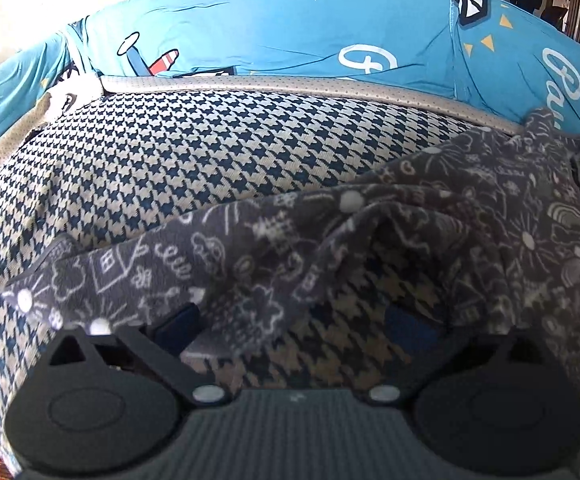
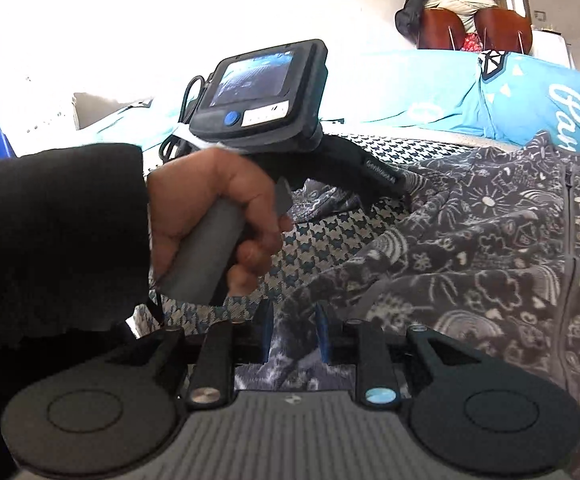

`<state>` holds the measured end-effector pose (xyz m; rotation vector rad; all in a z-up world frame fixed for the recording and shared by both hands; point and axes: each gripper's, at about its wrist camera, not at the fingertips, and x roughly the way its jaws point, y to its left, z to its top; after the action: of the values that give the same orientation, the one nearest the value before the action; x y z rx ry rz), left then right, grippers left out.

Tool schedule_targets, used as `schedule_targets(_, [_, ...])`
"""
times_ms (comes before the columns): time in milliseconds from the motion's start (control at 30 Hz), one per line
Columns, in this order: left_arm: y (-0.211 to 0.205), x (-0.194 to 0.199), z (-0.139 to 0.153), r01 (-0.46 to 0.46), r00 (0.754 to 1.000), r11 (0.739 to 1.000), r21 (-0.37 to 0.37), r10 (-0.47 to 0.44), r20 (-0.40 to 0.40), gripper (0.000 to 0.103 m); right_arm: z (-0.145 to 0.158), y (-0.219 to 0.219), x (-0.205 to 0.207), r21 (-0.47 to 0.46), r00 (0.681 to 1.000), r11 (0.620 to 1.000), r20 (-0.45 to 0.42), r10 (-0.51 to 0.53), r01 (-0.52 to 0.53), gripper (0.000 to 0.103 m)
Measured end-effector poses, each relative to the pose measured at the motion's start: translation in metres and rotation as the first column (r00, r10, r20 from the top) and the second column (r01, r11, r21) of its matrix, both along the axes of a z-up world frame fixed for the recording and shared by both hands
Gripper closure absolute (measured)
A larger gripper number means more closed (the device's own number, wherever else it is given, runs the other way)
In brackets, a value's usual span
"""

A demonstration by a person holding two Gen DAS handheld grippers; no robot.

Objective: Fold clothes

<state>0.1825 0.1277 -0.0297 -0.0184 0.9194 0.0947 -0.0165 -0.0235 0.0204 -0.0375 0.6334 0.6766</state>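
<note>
Two grippers are working your grey doodle-print garment (image 1: 429, 236) on the houndstooth mattress (image 1: 194, 160): left gripper (image 1: 293, 332) gaping wide and empty, right gripper (image 2: 293, 338) narrowly parted with cloth between its pads.

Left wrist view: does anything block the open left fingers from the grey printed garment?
Nothing visible does. The left gripper is wide open, and the grey printed garment lies crumpled on the houndstooth cover right ahead, its folds draped between the fingers with no other object between.

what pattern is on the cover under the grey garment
Navy-and-cream houndstooth cover, clearest in the left wrist view.
</note>
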Motion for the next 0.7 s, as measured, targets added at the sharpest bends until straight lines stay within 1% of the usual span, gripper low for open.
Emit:
schedule_targets(167, [-0.004, -0.028, 0.010, 0.013, 0.999, 0.999, -0.036, -0.011, 0.037, 0.000, 0.007, -0.013, -0.011, -0.012, 0.999, 0.999, 0.019, -0.046, 0.046, 0.078])
schedule_targets(267, [-0.009, -0.046, 0.016, 0.033, 0.997, 0.998, -0.053, -0.029, 0.073, 0.000, 0.010, -0.028, -0.016, -0.017, 0.993, 0.993, 0.031, -0.113, 0.113, 0.077])
schedule_targets(333, [-0.012, -0.057, 0.021, 0.047, 0.994, 0.997, -0.065, -0.040, 0.102, 0.000, 0.012, -0.040, -0.020, -0.013, 0.986, 0.987, 0.034, -0.162, 0.162, 0.075])
schedule_targets(367, [-0.015, -0.063, 0.023, 0.055, 0.992, 0.996, -0.068, -0.047, 0.118, 0.000, 0.012, -0.047, -0.022, -0.015, 0.981, 0.982, 0.037, -0.190, 0.191, 0.073])
schedule_targets(567, [-0.035, -0.095, 0.037, 0.136, 0.966, 0.989, -0.054, -0.120, 0.228, 0.000, 0.019, -0.089, -0.037, -0.005, 0.942, 0.943, 0.035, -0.333, 0.333, 0.073])
schedule_targets(700, [-0.052, -0.110, 0.037, 0.202, 0.950, 0.979, -0.033, -0.187, 0.248, 0.000, 0.024, -0.109, -0.045, -0.002, 0.918, 0.919, 0.046, -0.394, 0.394, 0.073])
